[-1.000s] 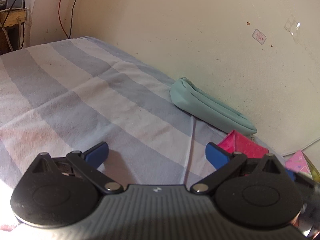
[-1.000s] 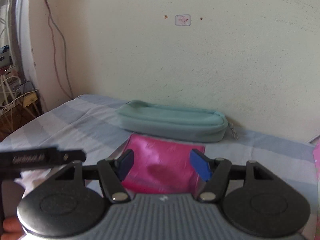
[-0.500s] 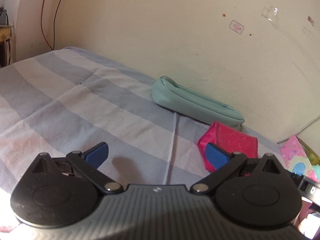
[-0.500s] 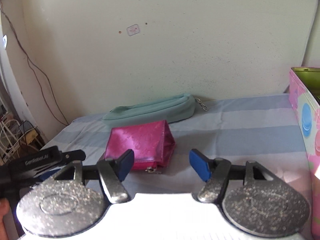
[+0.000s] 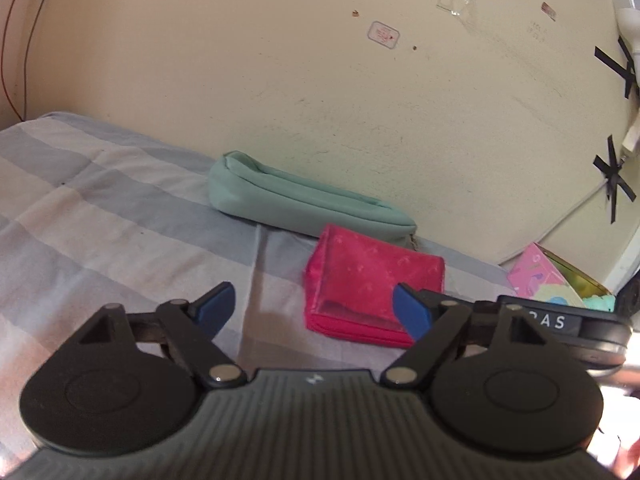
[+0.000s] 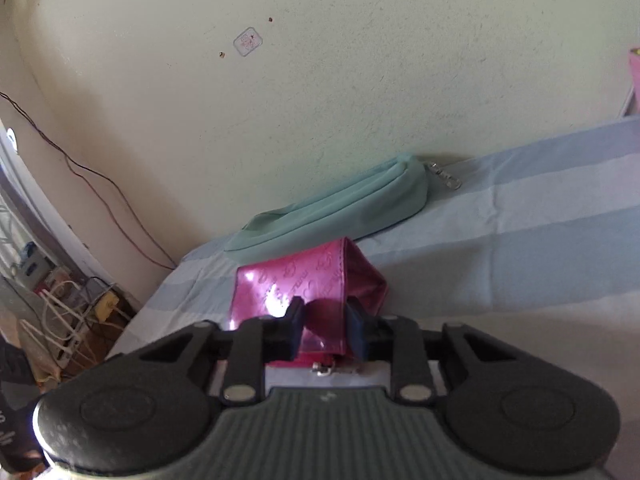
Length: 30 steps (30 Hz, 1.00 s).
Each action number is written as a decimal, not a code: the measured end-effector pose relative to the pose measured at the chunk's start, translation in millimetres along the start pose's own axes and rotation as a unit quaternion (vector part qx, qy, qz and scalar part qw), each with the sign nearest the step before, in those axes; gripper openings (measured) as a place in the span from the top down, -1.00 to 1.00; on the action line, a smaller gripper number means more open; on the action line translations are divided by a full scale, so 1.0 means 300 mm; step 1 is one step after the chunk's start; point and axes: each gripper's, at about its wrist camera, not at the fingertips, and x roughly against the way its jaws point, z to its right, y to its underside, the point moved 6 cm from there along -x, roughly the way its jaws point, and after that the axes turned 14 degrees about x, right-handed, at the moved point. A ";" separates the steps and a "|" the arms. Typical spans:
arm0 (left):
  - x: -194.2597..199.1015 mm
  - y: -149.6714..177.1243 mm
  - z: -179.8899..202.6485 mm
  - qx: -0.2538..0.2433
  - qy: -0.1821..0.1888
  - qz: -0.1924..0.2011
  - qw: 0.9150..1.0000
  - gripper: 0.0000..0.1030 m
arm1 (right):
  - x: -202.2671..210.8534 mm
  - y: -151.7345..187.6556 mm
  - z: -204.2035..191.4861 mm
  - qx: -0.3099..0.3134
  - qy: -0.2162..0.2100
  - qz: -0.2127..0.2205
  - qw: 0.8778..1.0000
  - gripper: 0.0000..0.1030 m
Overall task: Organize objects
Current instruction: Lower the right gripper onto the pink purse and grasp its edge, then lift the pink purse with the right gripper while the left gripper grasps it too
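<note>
Your right claw [image 6: 323, 330] sits nearest the work: its blue pads have just been closing and are now clamped on the near edge of the glossy pink embossed zip pouch [image 6: 308, 284], which stands tented on the striped blue-and-white bedsheet [image 6: 520, 248] with its ridge running away from you toward the wall. The pinch falls on the flap just above the zip pull, so the pouch lies straight ahead of that claw, its long axis roughly in line with the fingers. That alignment is what I judge the coming lift depends on: pull up and back along it and the pouch should follow without twisting. Your left claw [image 5: 314, 312] is off to the pouch's left and a little short of it; its jaws have just been narrowing but stand apart with only sheet between them, and the right blue pad [image 5: 412, 312] overlaps the pouch's near corner in that view, though you cannot tell whether it touches. So the right hand is the one committed. Just behind the pink pouch, apparently touching its far side, the long mint-green fabric pencil case [image 6: 340, 212] lies crosswise along the cream wall [image 6: 360, 80]. Further right, the pink patterned box [image 5: 540, 276] stands open near the wall, well apart from both claws, a likely destination.
</note>
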 end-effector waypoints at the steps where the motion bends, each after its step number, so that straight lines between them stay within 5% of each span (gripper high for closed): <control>1: -0.010 0.011 0.007 -0.004 0.008 -0.016 1.000 -0.07 | 0.002 0.004 -0.013 0.009 0.001 -0.001 1.000 0.63; 3: -0.027 0.030 0.021 -0.018 0.003 -0.035 0.999 0.13 | 0.010 0.012 -0.047 0.031 -0.004 -0.008 0.999 0.66; 10: -0.005 0.075 0.071 -0.060 0.047 -0.070 0.995 0.27 | 0.116 0.070 -0.052 0.011 0.028 -0.002 1.000 0.67; 16: 0.081 0.209 0.179 -0.164 0.078 -0.101 0.978 0.27 | 0.283 0.164 -0.038 -0.001 0.049 -0.004 0.999 0.67; 30: 0.278 0.517 0.375 -0.270 0.140 -0.136 0.943 0.26 | 0.710 0.412 -0.011 -0.029 0.095 0.029 0.995 0.63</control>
